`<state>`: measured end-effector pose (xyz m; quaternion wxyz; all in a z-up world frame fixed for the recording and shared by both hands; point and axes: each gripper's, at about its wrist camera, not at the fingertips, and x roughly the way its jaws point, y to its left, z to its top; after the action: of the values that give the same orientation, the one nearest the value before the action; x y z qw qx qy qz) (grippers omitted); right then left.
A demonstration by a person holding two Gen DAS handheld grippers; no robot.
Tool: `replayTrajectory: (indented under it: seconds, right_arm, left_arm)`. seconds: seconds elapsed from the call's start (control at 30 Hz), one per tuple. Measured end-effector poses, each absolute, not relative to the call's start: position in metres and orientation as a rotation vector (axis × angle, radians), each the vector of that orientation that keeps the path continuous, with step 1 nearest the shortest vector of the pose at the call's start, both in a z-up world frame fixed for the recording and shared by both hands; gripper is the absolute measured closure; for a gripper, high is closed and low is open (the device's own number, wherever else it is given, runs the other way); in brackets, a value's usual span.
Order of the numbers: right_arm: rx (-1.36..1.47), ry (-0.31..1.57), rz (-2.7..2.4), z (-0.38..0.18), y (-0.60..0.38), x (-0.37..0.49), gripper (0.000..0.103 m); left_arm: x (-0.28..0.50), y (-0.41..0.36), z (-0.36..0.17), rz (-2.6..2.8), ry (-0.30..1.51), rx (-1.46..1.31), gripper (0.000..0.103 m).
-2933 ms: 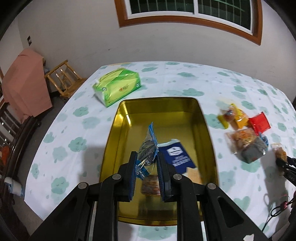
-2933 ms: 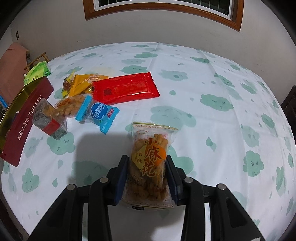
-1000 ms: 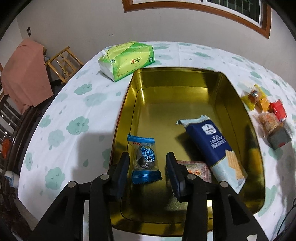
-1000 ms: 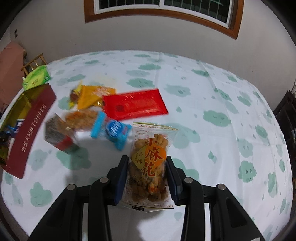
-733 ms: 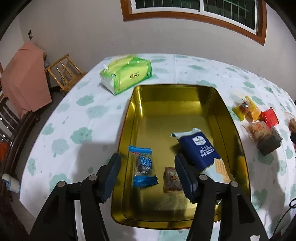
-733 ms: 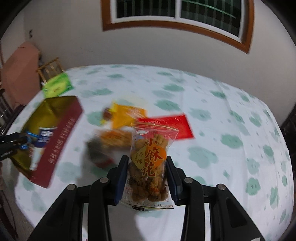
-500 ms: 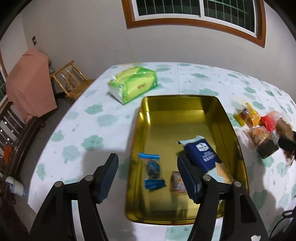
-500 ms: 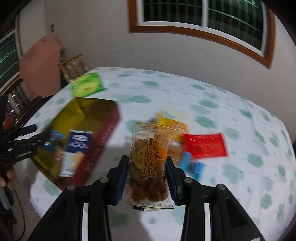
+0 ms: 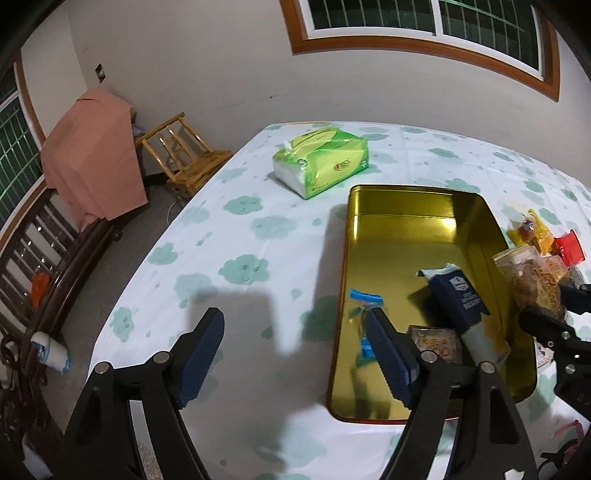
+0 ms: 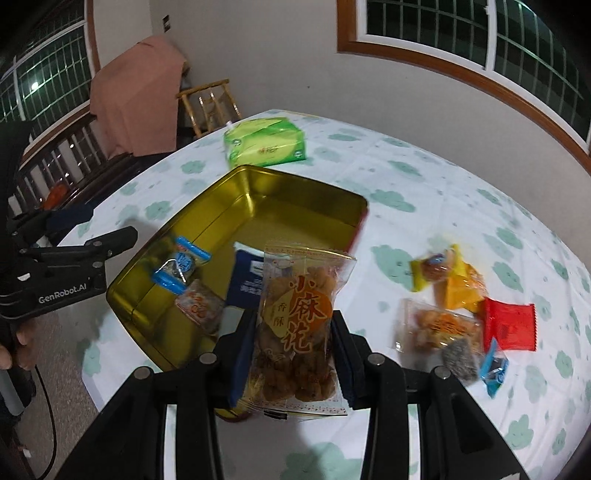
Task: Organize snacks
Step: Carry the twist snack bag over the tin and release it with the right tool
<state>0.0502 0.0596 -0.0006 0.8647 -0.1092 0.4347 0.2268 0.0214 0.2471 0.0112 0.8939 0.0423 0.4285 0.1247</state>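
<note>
The clear bag of fried twists (image 10: 295,328) is clamped between the pads of the right gripper (image 10: 291,354) above the near end of the gold tin (image 10: 266,184). The left gripper (image 9: 295,350) is seen at the tin's left rim, its jaws opening with nothing between them. The blue-wrapped candy (image 10: 181,266) is observed lying inside the tin.

Beyond the tabletop (image 9: 240,236) with its white cloth of pale green clouds, a plain off-white wall (image 9: 207,74) carries a wood-framed window (image 9: 424,22) dark behind bars, while to the tool's left a small wooden chair (image 9: 181,155), a pink-draped piece (image 9: 92,155) and dark wooden railing (image 9: 55,266) stand on grey floor (image 9: 110,266).
</note>
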Motion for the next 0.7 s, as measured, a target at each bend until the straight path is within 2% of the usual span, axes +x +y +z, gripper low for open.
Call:
replayTrajectory:
  seconds: [0.27,0.7]
  right_arm:
    - [-0.26,0.934,0.5,-0.013,0.081,0.058,0.063]
    - [-0.293,0.948,0.519,-0.027,0.106,0.065,0.063]
  left_arm:
    - [0.017,0.254,0.014,0.286,0.889,0.074,0.018]
    - [0.015,0.261,0.014,0.309,0.898,0.063,0.011]
